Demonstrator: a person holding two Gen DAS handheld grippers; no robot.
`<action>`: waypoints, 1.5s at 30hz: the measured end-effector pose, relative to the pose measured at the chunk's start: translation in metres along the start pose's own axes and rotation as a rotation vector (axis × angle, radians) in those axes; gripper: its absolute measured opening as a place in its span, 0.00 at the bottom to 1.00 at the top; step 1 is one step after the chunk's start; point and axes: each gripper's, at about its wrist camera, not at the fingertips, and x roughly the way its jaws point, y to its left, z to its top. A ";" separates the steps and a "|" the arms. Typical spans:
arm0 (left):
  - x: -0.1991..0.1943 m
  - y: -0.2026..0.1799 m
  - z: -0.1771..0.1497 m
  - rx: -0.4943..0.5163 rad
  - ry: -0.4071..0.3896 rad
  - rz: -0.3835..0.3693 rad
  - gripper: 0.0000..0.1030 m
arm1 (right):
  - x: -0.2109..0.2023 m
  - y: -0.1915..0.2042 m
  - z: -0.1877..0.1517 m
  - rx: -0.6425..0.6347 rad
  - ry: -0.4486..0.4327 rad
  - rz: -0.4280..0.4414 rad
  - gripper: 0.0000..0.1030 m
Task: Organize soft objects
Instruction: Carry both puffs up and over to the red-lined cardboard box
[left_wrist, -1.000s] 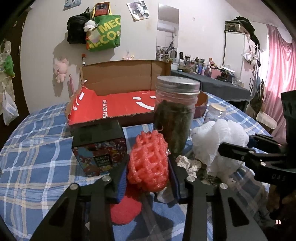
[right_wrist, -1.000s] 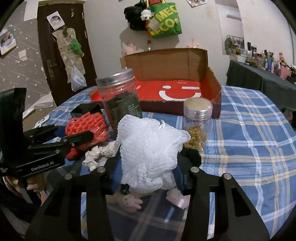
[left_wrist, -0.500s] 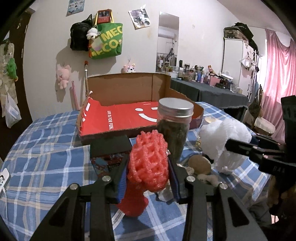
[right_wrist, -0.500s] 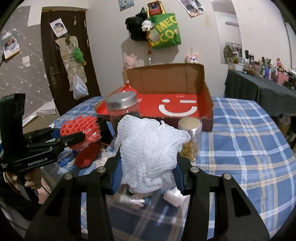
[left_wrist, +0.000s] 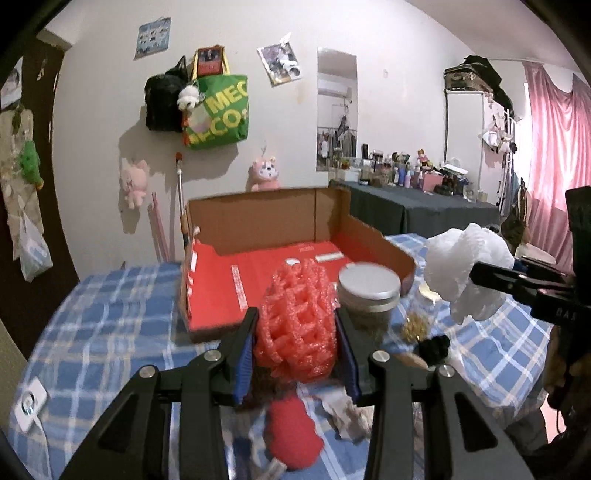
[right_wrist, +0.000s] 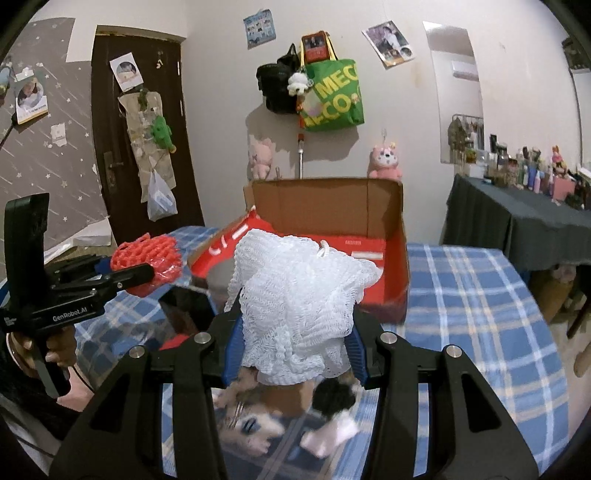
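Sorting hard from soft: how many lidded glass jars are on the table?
2. A tall silver-lidded glass jar stands before the red cardboard box; a smaller jar, largely hidden, sits right of it. Others may be hidden.

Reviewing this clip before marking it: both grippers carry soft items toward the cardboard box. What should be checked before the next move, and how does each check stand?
1. Left gripper shut on the red foam net: ok.
2. Right gripper shut on the white mesh puff: ok.
3. Both items lifted off the table: ok.
4. Cardboard box open, red floor free: ok.
5. Metal-lidded jar close beside the left gripper's right finger: not ok.
6. Either item already over the box: cannot tell.
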 end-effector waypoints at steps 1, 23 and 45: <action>0.002 0.001 0.005 0.009 -0.004 -0.002 0.40 | 0.001 -0.002 0.006 -0.003 -0.007 0.003 0.43; 0.116 0.039 0.078 0.075 0.205 -0.139 0.41 | 0.110 -0.024 0.084 -0.125 0.167 0.121 0.43; 0.317 0.053 0.105 0.100 0.439 -0.071 0.41 | 0.337 -0.094 0.114 0.056 0.529 -0.007 0.43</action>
